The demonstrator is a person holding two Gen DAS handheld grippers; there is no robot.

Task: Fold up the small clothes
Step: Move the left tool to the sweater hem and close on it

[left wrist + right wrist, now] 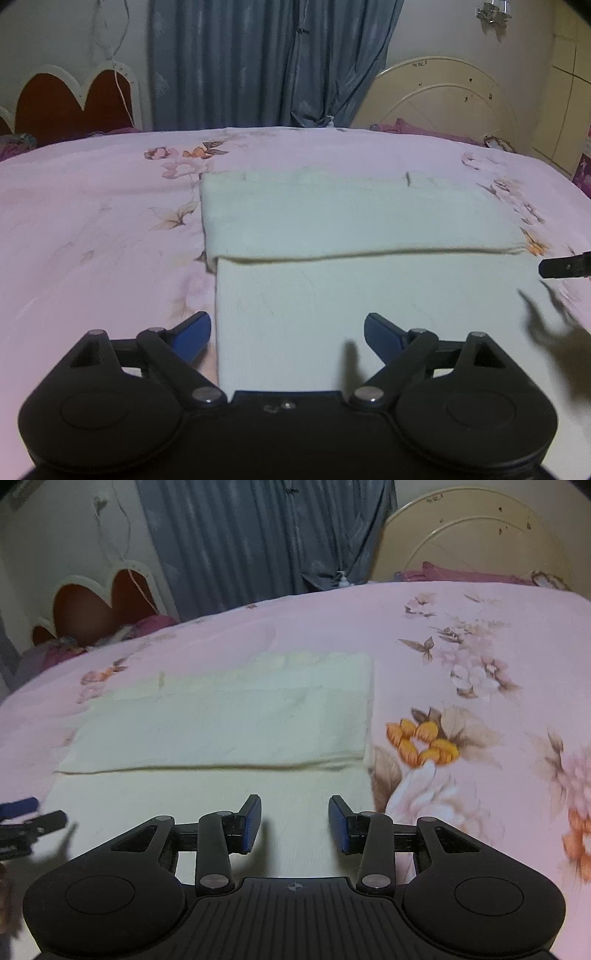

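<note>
The pale cloth (332,258) lies flat on the pink flowered bedspread (92,221), its far part folded toward the near edge. The left gripper (286,334) and right gripper (295,823) hover open and empty above it, likely to take the next fold

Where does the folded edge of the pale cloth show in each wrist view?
Left wrist: folded edge crosses mid-frame, beyond the open left gripper.
Right wrist: folded edge runs left of centre, beyond the open right gripper.
Shared landmark: blue curtain behind the bed.
</note>
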